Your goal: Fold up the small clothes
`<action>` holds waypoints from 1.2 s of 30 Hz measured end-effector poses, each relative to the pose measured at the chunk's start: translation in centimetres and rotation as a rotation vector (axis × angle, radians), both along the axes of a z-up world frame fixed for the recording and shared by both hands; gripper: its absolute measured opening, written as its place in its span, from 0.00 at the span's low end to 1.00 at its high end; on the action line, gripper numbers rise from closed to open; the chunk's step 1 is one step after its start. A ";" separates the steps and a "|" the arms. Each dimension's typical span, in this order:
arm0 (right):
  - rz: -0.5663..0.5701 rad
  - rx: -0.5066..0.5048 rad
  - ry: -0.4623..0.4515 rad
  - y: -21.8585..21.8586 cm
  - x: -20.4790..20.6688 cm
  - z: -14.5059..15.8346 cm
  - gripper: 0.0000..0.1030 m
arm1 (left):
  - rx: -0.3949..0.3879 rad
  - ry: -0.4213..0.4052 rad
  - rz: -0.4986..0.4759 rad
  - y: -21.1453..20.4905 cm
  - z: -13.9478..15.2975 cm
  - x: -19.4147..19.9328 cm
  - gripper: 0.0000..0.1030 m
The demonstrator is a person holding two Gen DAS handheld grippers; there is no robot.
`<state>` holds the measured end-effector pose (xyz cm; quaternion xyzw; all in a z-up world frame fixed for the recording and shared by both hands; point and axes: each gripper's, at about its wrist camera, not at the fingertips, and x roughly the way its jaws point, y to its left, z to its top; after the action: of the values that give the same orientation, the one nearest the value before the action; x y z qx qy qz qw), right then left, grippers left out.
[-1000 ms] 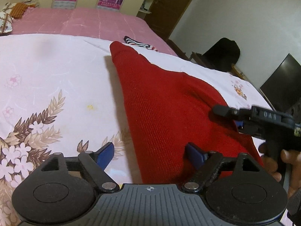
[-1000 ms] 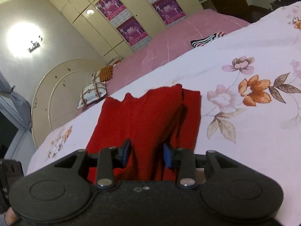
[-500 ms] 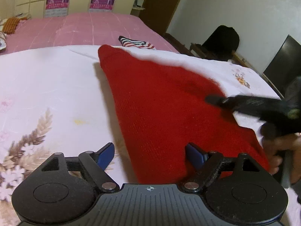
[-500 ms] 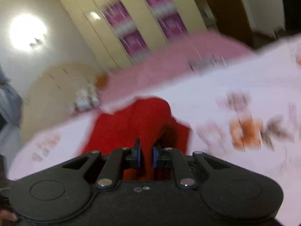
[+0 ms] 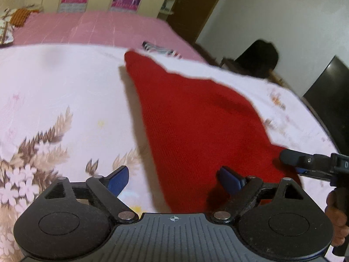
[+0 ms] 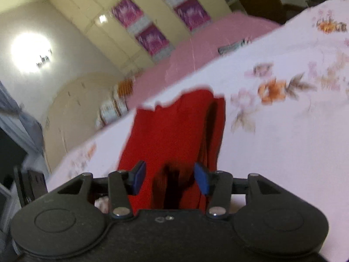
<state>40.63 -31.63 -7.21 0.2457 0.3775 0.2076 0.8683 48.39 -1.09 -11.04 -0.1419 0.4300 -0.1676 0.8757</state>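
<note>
A red knitted garment [image 5: 196, 118] lies partly folded on the floral bedsheet [image 5: 54, 100]. My left gripper [image 5: 174, 178] is open at the garment's near edge, with the right pad over the red cloth and the left pad over the sheet. My right gripper [image 6: 170, 178] is open, its blue pads either side of the garment's near end [image 6: 174, 135], where a fold stands up at the right. The right gripper also shows in the left wrist view [image 5: 305, 161] at the garment's right corner.
A striped garment [image 5: 159, 49] lies further back on the sheet's far edge. A pink bedcover [image 5: 87, 28] lies beyond, with pillows [image 6: 113, 107] at the headboard. A dark chair [image 5: 259, 59] and a black screen [image 5: 327, 100] stand to the right of the bed.
My right gripper shut on the red cloth half a second ago and has now opened and let go. It has moved nearer along the garment's right edge. The left gripper stayed open.
</note>
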 end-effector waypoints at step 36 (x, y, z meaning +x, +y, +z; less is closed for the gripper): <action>-0.013 -0.070 -0.084 -1.0 -0.8 -0.1 0.27 | -0.068 -0.089 0.007 3.8 2.0 2.2 0.90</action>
<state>39.88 -32.61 -7.35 0.2086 0.3463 0.1985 0.8928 50.56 2.67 -9.01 -0.1653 0.3843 -0.1853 0.8892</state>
